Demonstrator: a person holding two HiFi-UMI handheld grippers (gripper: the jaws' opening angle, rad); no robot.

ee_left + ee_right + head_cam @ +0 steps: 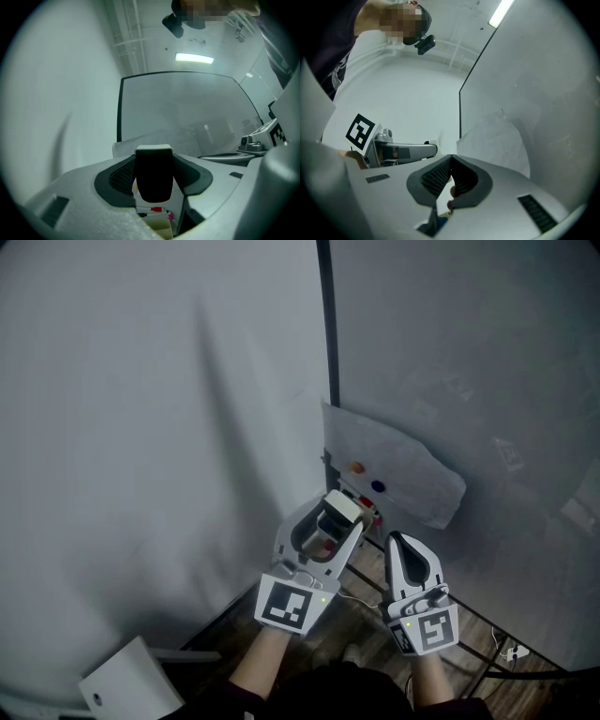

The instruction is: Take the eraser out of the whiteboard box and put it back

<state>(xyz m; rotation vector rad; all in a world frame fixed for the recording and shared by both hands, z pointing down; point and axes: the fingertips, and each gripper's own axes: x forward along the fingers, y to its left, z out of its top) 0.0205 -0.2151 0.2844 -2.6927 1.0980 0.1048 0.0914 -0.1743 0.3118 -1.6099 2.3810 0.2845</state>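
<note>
While L gripper (pixel 337 514) clamps the eraser (pixel 153 174), R gripper (pixel 397 542) beside it is closed, empty; whiteboard box (pixel 412 474) just ahead.

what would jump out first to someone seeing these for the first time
The black eraser with a white top, clamped in the left claw, close to the frosted whiteboard box that is fixed to the whiteboard. Beside it, the right claw is shut on nothing.
</note>
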